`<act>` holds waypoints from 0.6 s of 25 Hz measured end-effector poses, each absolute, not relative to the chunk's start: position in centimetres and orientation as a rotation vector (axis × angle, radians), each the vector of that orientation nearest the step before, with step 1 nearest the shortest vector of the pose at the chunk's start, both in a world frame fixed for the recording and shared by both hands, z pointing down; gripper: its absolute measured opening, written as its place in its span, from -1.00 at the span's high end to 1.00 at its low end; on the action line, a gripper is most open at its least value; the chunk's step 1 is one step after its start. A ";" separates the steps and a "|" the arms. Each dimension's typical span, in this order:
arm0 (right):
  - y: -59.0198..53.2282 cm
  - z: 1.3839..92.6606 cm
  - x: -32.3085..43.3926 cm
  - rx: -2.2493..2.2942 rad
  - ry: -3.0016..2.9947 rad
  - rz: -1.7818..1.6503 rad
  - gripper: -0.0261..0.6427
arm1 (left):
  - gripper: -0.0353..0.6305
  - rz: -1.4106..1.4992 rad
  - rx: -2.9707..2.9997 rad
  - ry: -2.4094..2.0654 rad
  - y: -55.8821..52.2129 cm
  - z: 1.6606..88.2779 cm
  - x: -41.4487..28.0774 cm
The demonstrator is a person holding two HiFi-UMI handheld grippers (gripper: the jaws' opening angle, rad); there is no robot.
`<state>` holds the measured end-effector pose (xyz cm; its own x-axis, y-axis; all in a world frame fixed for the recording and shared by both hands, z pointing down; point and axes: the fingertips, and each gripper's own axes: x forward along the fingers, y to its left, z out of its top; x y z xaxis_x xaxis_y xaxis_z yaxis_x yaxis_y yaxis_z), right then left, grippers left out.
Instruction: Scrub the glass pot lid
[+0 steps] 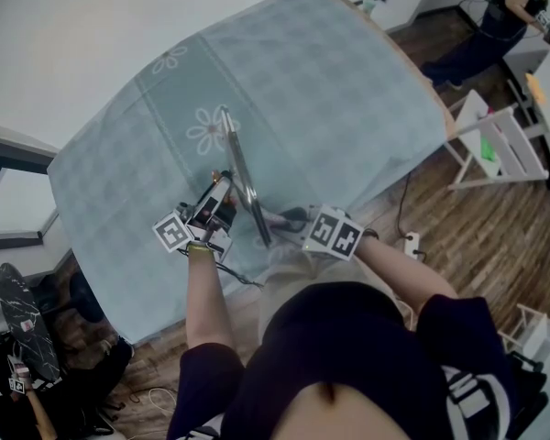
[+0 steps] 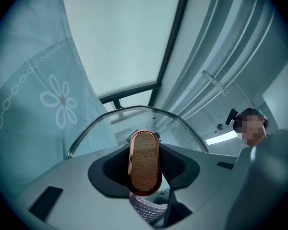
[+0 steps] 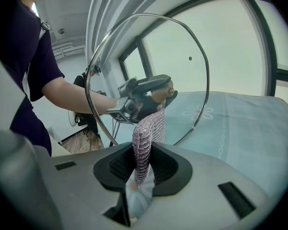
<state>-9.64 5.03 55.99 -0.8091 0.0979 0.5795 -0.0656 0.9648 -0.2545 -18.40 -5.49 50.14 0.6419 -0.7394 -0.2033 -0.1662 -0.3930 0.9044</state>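
Note:
The glass pot lid stands on edge above the teal flowered tablecloth. My left gripper is shut on its wooden knob, and the steel rim arcs beyond the jaws. My right gripper is shut on a silvery mesh scrubber. The scrubber's top lies against the glass on the side away from the knob. Through the glass, the right gripper view shows the left gripper and a bare forearm. The mesh also shows under the knob.
The table's near edge runs close to the person's body. A white rack stands on the wooden floor at the right, with a power strip near it. Another person is at the far right. A dark chair stands lower left.

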 end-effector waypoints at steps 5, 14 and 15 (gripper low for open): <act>5.5 55.4 -9.5 -0.027 -2.495 0.349 0.68 | 0.40 -0.750 1.905 -0.720 -5.5 50.1 -18.6; 6.6 54.1 -8.7 -0.052 -2.516 0.351 0.68 | 0.40 -0.753 1.898 -0.734 -5.5 50.2 -18.6; 6.7 54.0 -8.6 -0.053 -2.518 0.353 0.68 | 0.40 -0.753 1.898 -0.735 -5.5 50.2 -18.6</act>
